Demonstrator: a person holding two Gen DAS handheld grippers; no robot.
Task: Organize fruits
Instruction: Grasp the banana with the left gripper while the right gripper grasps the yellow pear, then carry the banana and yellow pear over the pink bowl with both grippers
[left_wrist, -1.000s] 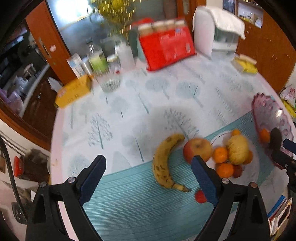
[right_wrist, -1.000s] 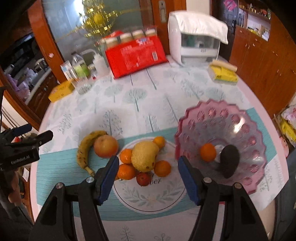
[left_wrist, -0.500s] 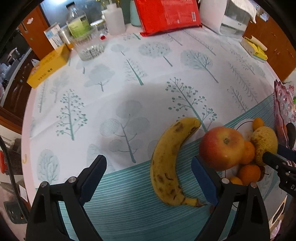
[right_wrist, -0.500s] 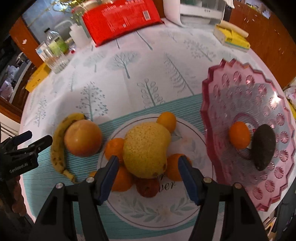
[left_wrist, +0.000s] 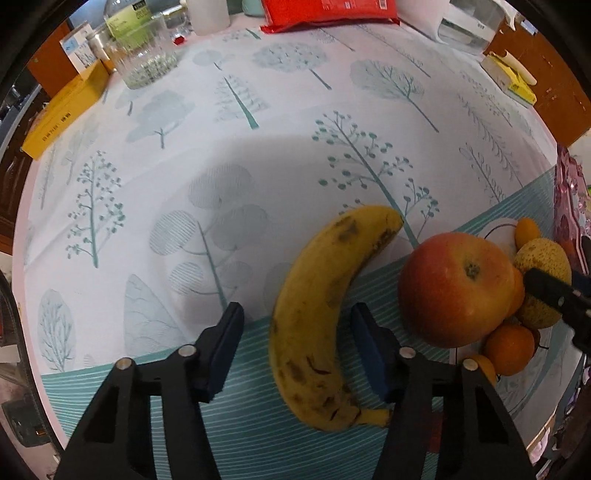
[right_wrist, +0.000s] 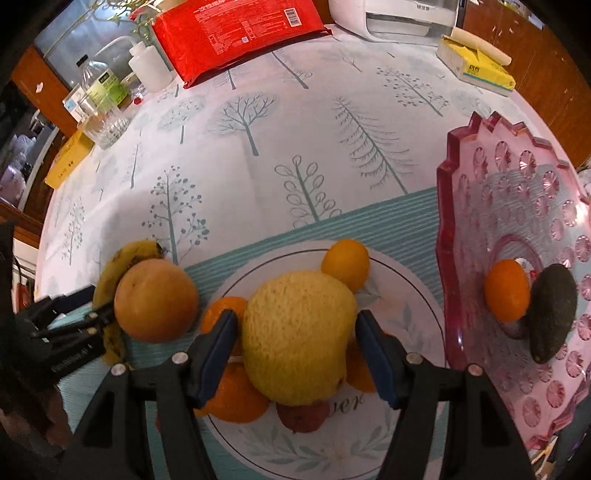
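A spotted banana (left_wrist: 317, 314) lies on the tablecloth between the fingers of my left gripper (left_wrist: 295, 332). Its jaws are closing, with a narrow gap still on each side. A red-yellow apple (left_wrist: 454, 288) sits just right of it. My right gripper (right_wrist: 295, 332) points down at the white plate (right_wrist: 406, 306) and stands open astride a big rough yellow fruit (right_wrist: 295, 332). That fruit rests on several oranges (right_wrist: 236, 395). The pink glass dish (right_wrist: 517, 184) at right holds an orange (right_wrist: 506, 290) and an avocado (right_wrist: 552, 314).
At the table's far side stand a red packet (right_wrist: 236, 33), a glass tumbler (left_wrist: 144, 59), bottles (right_wrist: 99, 85), a yellow box (left_wrist: 62, 114), a white appliance (right_wrist: 399, 14) and a yellow tissue pack (right_wrist: 476, 66). The tree-print cloth (right_wrist: 258, 147) between is bare.
Both grippers came down close over the fruit. The left jaws narrowed around the banana. The right fingers now straddle the yellow fruit at the same width.
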